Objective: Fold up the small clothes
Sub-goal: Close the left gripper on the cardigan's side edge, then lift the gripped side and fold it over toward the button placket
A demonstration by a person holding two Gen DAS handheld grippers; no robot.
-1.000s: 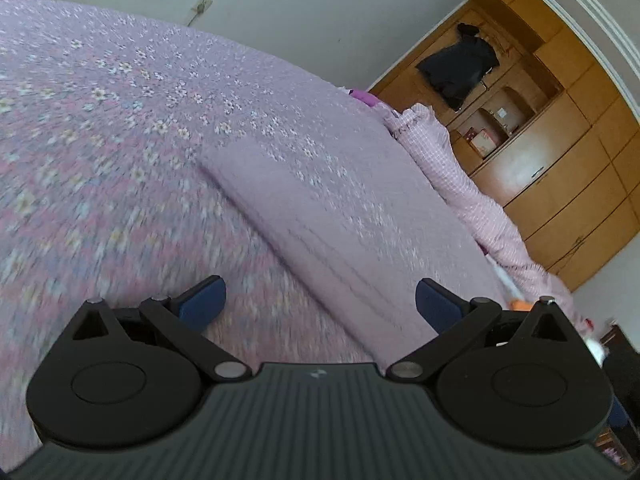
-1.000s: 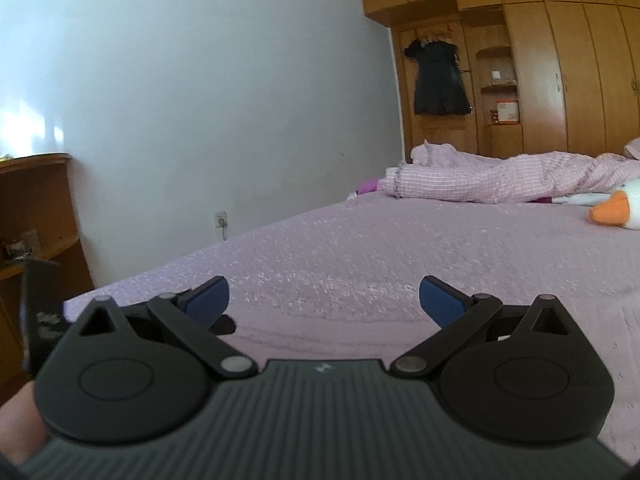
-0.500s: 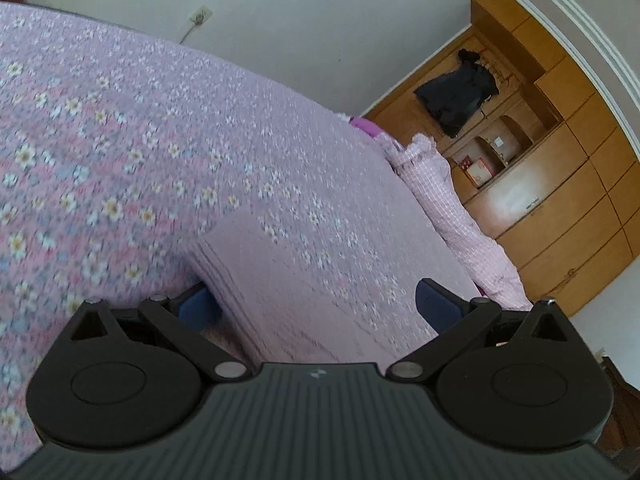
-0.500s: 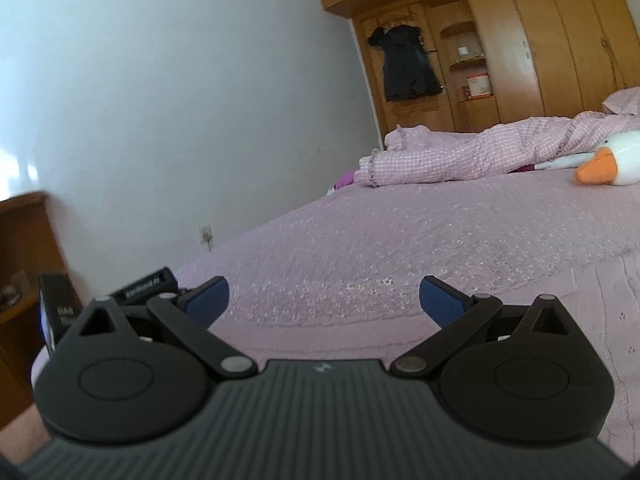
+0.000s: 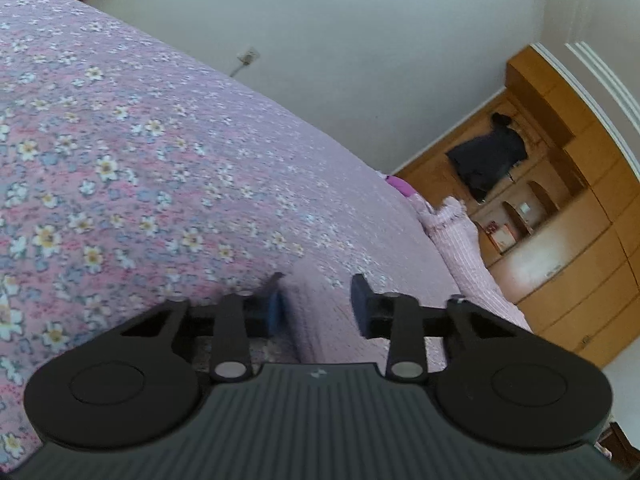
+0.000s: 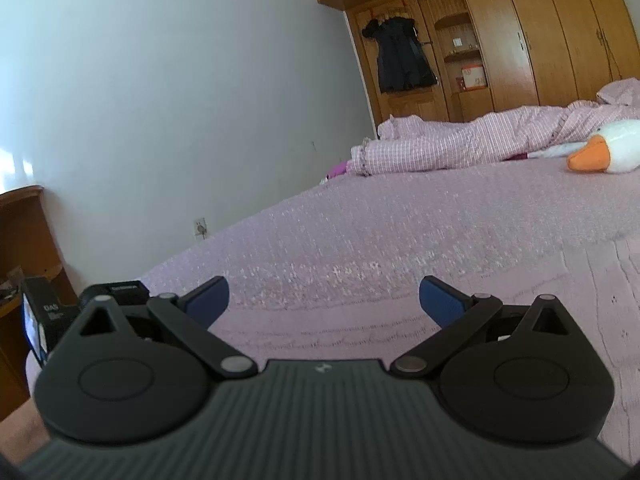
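Note:
A folded lilac garment (image 5: 320,332) lies on the flowered purple bedspread (image 5: 140,180). In the left wrist view its end sits between the blue pads of my left gripper (image 5: 318,304), whose jaws have drawn in against the cloth on both sides. The right wrist view shows the same lilac garment (image 6: 320,336) spread flat under my right gripper (image 6: 324,300). That gripper hovers low over it, open wide, with nothing between its fingers. A black device (image 6: 40,320) and part of a hand (image 6: 20,436) show at the lower left.
A rumpled pink checked quilt (image 6: 460,144) and a white goose plush toy (image 6: 604,152) lie at the far end of the bed. Behind them stands a wooden wardrobe (image 6: 552,40) with a black coat (image 6: 400,60) hanging on it. A wooden shelf (image 6: 20,240) is at the left.
My left gripper slid forward onto the garment's end and its jaws narrowed from wide open to closed around the cloth. The right gripper swung a little to the left and stayed open.

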